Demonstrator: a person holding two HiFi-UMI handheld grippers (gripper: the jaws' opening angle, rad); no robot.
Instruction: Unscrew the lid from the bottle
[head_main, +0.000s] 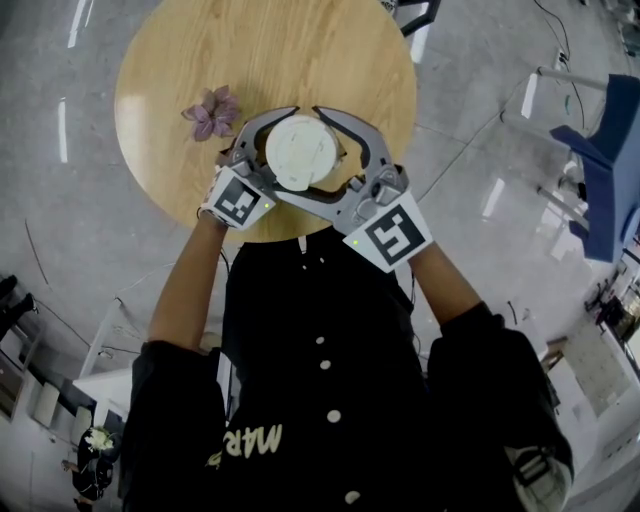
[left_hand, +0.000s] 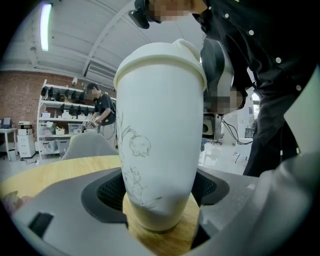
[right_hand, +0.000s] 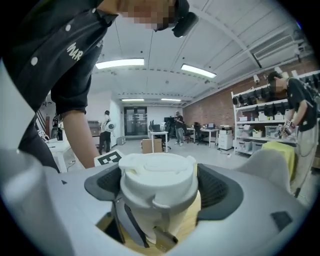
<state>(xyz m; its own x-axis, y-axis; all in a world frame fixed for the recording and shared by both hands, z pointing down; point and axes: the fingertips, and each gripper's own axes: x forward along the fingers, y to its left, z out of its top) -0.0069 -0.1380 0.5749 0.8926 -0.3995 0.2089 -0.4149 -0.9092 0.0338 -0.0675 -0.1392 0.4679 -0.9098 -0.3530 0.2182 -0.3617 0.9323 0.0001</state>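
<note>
A white bottle (left_hand: 160, 130) with faint line drawings stands upright on the round wooden table (head_main: 190, 50), near its front edge. Its white screw lid (head_main: 300, 150) sits on top. My left gripper (head_main: 285, 152) is shut on the bottle's lower body, one dark pad (left_hand: 110, 190) against each side, just above the tabletop. My right gripper (head_main: 318, 150) reaches in from the right at lid height. In the right gripper view the lid (right_hand: 157, 175) fills the gap and both pads (right_hand: 217, 192) press its rim. The bottle's body (right_hand: 145, 225) shows below it.
A purple flower (head_main: 212, 112) lies on the table just left of the bottle. Blue furniture (head_main: 605, 160) stands on the grey floor to the right, and a chair (head_main: 415, 15) beyond the table. Shelves (left_hand: 65, 120) and people show far behind.
</note>
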